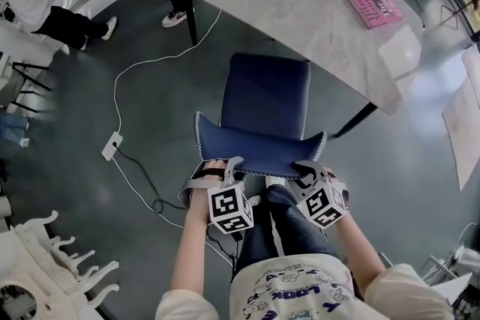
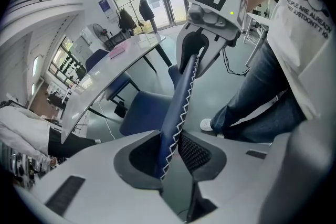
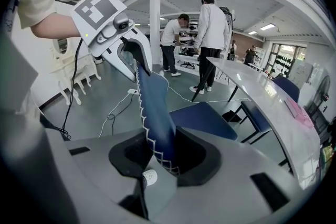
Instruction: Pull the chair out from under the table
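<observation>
A dark blue chair (image 1: 264, 105) with white zigzag stitching along its backrest stands before a grey marble-topped table (image 1: 300, 4), its seat mostly out from under the tabletop. My left gripper (image 1: 225, 170) is shut on the left end of the backrest's top edge. My right gripper (image 1: 307, 174) is shut on the right end. In the left gripper view the backrest (image 2: 176, 107) runs between the pads up to the right gripper (image 2: 202, 42). In the right gripper view the backrest (image 3: 155, 113) sits clamped between the pads, with the left gripper (image 3: 128, 52) beyond it.
A pink book (image 1: 375, 7) lies on the table. A white cable and power strip (image 1: 112, 145) lie on the grey floor to the left. People (image 1: 45, 4) stand at the far left. White ornate chairs (image 1: 52, 266) stand near left. My legs (image 1: 277, 228) are just behind the chair.
</observation>
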Tool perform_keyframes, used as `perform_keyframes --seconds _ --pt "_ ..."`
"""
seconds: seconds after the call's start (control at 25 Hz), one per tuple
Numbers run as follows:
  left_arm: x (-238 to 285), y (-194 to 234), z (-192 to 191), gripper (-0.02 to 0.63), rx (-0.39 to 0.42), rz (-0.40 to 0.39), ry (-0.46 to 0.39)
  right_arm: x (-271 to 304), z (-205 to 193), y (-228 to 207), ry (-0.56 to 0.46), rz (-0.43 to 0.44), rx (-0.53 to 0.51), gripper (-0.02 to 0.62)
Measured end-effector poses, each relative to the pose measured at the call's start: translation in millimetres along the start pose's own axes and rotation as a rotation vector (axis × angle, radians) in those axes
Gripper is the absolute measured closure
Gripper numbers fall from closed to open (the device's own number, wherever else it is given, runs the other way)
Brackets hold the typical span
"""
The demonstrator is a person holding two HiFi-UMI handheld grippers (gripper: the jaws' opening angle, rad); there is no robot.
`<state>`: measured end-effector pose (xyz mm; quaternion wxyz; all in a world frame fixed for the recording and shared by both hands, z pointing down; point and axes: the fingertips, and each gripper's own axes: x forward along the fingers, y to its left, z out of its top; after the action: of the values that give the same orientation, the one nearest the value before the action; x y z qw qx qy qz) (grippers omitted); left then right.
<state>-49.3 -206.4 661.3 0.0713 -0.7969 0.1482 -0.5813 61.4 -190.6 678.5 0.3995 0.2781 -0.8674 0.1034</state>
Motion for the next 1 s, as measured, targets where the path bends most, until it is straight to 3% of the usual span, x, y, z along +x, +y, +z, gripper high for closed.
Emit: perform_keyframes --seconds 1.0 --pt "-38 -101 -15 0.489 0.013 -0.031 0.009 -39 -36 95 0.021 -0.001 0.007 0.479"
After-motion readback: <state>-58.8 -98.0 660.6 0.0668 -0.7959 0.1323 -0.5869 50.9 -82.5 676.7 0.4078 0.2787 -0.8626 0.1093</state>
